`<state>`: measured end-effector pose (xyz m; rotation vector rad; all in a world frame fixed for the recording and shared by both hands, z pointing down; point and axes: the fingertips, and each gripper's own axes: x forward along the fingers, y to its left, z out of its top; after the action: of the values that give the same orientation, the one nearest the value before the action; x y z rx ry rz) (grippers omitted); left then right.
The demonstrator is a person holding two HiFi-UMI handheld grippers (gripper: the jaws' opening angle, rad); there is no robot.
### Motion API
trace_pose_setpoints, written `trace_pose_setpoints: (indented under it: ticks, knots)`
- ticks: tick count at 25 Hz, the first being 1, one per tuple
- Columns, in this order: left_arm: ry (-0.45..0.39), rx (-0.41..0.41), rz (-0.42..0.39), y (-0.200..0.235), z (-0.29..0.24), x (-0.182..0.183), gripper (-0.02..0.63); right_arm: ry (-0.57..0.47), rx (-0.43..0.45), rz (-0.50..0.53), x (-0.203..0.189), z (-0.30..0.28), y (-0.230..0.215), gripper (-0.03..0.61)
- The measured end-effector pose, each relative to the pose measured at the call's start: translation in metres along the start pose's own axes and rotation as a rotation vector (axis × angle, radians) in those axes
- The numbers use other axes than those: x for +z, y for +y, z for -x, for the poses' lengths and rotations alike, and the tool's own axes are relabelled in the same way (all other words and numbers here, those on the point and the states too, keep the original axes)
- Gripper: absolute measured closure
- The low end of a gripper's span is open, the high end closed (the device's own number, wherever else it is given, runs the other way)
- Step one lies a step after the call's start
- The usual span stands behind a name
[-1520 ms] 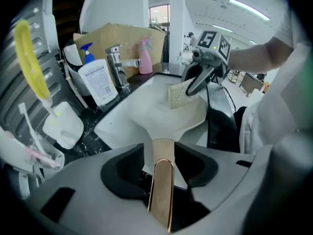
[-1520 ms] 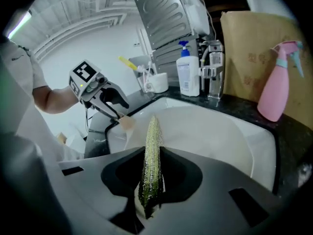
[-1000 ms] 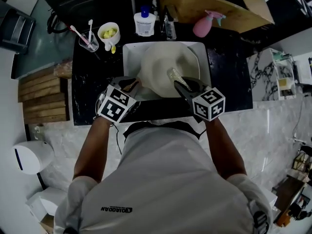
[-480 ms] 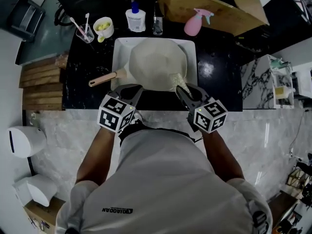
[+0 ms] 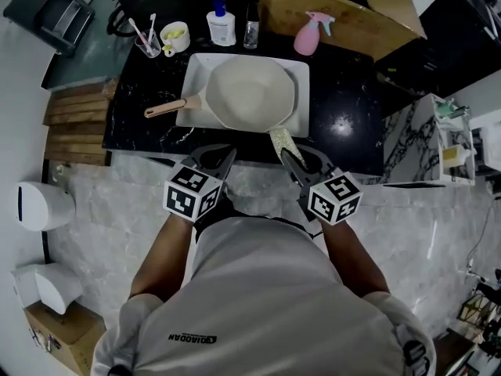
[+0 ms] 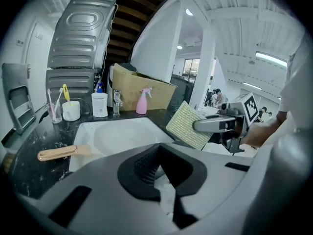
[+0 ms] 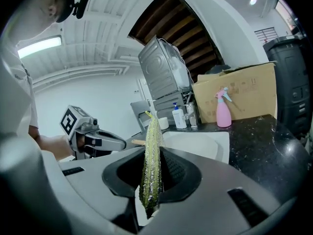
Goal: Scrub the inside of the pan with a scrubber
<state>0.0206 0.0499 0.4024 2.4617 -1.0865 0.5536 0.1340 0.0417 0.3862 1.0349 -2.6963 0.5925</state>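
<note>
A cream pan [image 5: 249,92] lies in a white tray [image 5: 301,120] on the black counter, its wooden handle [image 5: 164,108] pointing left. Both grippers hang in front of the counter edge, apart from the pan. My left gripper [image 5: 223,157] is shut with nothing between its jaws. My right gripper [image 5: 291,157] is shut on a flat green-yellow scrubber [image 5: 278,139], which stands on edge between its jaws in the right gripper view [image 7: 150,165]. The left gripper view shows the pan [image 6: 124,136], its handle [image 6: 56,152] and the scrubber [image 6: 188,124] off to the right.
Along the counter's back stand a pink spray bottle [image 5: 307,36], a cardboard box [image 5: 344,6], a white pump bottle [image 5: 221,26], a white mug [image 5: 174,37] and a glass with toothbrushes [image 5: 146,44]. Bare counter [image 5: 344,116] lies right of the tray. Wooden slats [image 5: 74,124] are at the left.
Both grippers have drawn back from the pan toward the person. The left gripper has come away from the handle and shut empty. The pan now lies flat in the tray.
</note>
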Motion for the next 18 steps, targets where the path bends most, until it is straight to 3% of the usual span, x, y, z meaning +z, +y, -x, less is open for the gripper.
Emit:
trace_pose_setpoints:
  ticks: [7, 18]
  knots:
    - [-0.003, 0.033, 0.055, -0.042, 0.031, -0.024, 0.600, 0.003, 0.041, -0.011, -0.020, 0.033, 0.027, 0.494]
    - [-0.013, 0.028, -0.011, -0.049, 0.057, -0.021, 0.598, -0.014, 0.005, 0.042, -0.015, 0.044, 0.056, 0.494]
